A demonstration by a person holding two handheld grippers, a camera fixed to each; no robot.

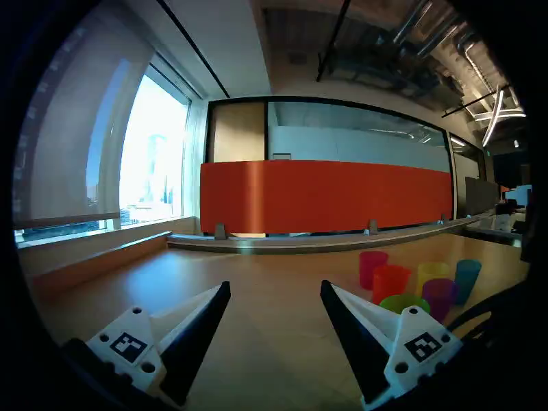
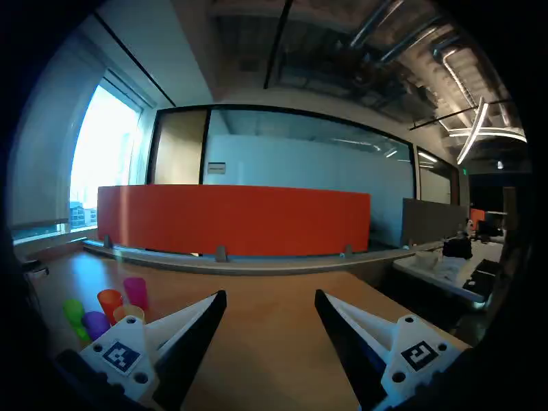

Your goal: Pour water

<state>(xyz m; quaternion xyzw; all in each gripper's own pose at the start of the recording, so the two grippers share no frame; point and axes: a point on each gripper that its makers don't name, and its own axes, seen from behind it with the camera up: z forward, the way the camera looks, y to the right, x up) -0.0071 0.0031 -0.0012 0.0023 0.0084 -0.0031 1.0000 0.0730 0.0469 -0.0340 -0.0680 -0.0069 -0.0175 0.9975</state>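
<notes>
The cups (image 1: 392, 282) are standing in a tight cluster on the bench (image 1: 205, 270), all upright, so their long axes are running straight up with the mouths open to the ceiling. Whether any of them is holding water I cannot tell.

The left gripper (image 1: 274, 284) is hovering above the wood with its fingers spread wide and gripping nothing. From it the cluster is lying ahead and off to the right, just beyond the right-hand finger. The right gripper (image 2: 270, 293) is likewise hanging open and empty. In the right gripper view the cluster (image 2: 109, 301) is sitting low and to the left, past its left-hand finger. So the cups are lying between the two hands. They are looking larger in the left gripper view, which suggests the left hand is the nearer one. A side-on approach, with the fingers straddling one cup's wall, is probably what the pick-up is calling for.

Behind the bench an orange partition (image 1: 322, 195) is running across the room, with a bright window (image 1: 151, 164) on the left.
</notes>
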